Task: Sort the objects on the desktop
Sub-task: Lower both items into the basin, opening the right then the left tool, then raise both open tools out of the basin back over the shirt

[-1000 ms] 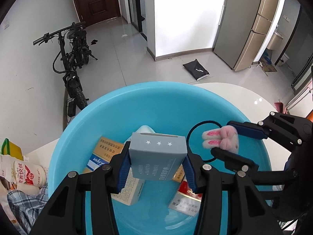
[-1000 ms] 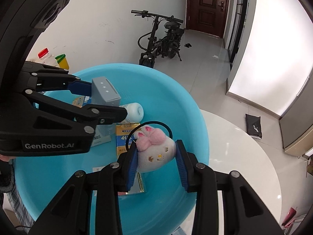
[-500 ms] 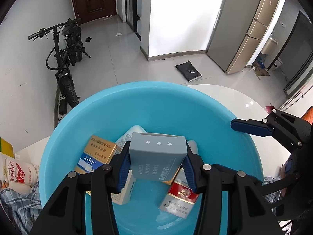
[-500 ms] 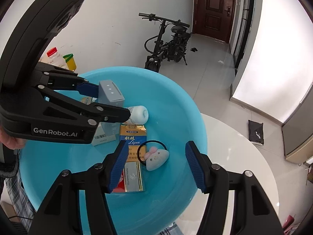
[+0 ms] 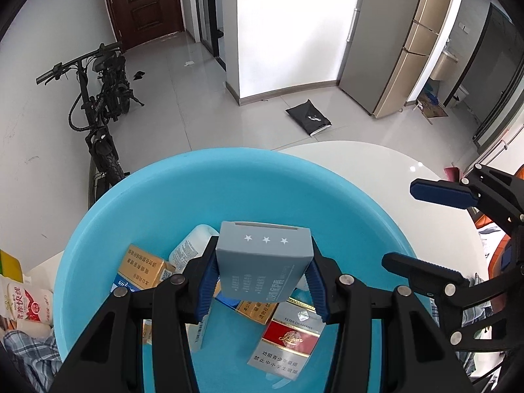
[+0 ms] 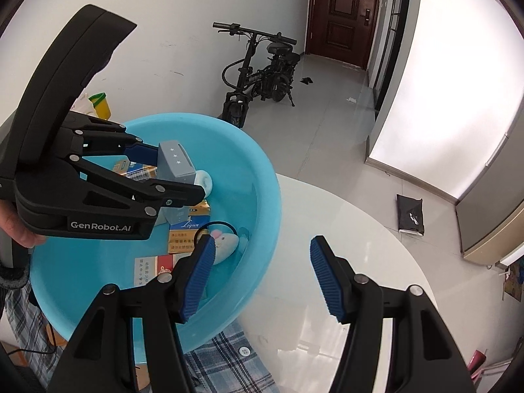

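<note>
Left gripper [image 5: 262,283] clamps grey box [image 5: 263,263] above blue basin [image 5: 249,180]; right gripper [image 6: 262,276] open, empty, over the basin's rim.

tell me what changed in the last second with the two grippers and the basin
The right gripper let go of the plush hair tie, which now lies in the blue basin, and drew back open. The left gripper stays clamped on the grey box.
</note>
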Demonstrator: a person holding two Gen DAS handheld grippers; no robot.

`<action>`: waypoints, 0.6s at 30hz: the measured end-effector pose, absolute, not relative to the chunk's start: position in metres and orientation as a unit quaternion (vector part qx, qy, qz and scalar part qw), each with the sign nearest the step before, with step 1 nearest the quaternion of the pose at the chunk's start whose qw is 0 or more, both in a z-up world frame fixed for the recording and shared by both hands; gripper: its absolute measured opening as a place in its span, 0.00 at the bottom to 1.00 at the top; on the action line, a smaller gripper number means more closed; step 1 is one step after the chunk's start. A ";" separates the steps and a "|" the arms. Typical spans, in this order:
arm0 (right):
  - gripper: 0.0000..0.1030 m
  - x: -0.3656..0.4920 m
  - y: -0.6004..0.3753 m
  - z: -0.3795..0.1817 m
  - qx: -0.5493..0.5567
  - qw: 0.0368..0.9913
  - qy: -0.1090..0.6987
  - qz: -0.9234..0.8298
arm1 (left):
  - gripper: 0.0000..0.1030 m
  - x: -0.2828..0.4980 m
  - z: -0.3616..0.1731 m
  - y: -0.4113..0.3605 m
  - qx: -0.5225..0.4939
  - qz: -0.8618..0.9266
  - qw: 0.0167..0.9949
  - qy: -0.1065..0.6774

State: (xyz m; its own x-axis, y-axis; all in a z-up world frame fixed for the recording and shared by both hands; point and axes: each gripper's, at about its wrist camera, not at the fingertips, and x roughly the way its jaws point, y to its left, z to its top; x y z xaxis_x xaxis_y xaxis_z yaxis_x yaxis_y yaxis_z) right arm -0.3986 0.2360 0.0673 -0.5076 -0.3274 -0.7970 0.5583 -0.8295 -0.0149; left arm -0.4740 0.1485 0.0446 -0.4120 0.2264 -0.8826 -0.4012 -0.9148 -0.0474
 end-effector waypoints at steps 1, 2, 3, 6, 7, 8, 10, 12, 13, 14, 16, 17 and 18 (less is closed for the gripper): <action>0.57 -0.400 0.236 0.066 0.425 0.259 0.133 -0.857 | 0.50 -0.476 0.043 0.150 -0.510 0.835 0.186 0.088; 0.57 -0.400 0.237 0.065 0.427 0.261 0.130 -0.856 | 0.50 -0.477 0.041 0.151 -0.511 0.834 0.185 0.090; 0.57 -0.401 0.237 0.064 0.429 0.262 0.128 -0.855 | 0.50 -0.478 0.039 0.153 -0.513 0.833 0.185 0.092; 0.57 -0.404 0.234 0.061 0.434 0.261 0.138 -0.851 | 0.50 -0.479 0.035 0.157 -0.511 0.833 0.193 0.092; 0.57 -0.405 0.233 0.059 0.435 0.259 0.143 -0.851 | 0.59 -0.479 0.035 0.158 -0.508 0.834 0.197 0.092; 0.57 -0.406 0.233 0.058 0.435 0.258 0.146 -0.850 | 0.67 -0.479 0.036 0.159 -0.502 0.837 0.199 0.092; 0.57 -0.407 0.235 0.055 0.439 0.257 0.144 -0.849 | 0.83 -0.476 0.040 0.158 -0.485 0.847 0.196 0.096; 0.57 -0.408 0.237 0.052 0.440 0.256 0.143 -0.849 | 0.83 -0.473 0.044 0.158 -0.476 0.852 0.192 0.107; 0.57 -0.409 0.238 0.051 0.441 0.254 0.142 -0.849 | 0.83 -0.472 0.046 0.158 -0.474 0.852 0.192 0.111; 0.57 -0.410 0.239 0.050 0.442 0.253 0.140 -0.849 | 0.83 -0.471 0.047 0.157 -0.474 0.851 0.194 0.112; 0.57 -0.412 0.242 0.049 0.444 0.251 0.135 -0.850 | 0.83 -0.468 0.050 0.155 -0.476 0.851 0.193 0.113; 0.57 -0.412 0.243 0.049 0.444 0.249 0.133 -0.850 | 0.83 -0.467 0.051 0.153 -0.477 0.851 0.191 0.112; 0.57 -0.413 0.244 0.049 0.445 0.248 0.132 -0.850 | 0.83 -0.466 0.053 0.151 -0.477 0.851 0.191 0.111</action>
State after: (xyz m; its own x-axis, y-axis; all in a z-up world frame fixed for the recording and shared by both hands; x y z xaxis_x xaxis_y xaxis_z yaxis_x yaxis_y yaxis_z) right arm -0.4135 0.2443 0.0491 -0.4813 -0.3041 -0.8221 0.5395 -0.8420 -0.0044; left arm -0.4658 0.1508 0.0529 -0.4724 0.2200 -0.8535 -0.4307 -0.9025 0.0058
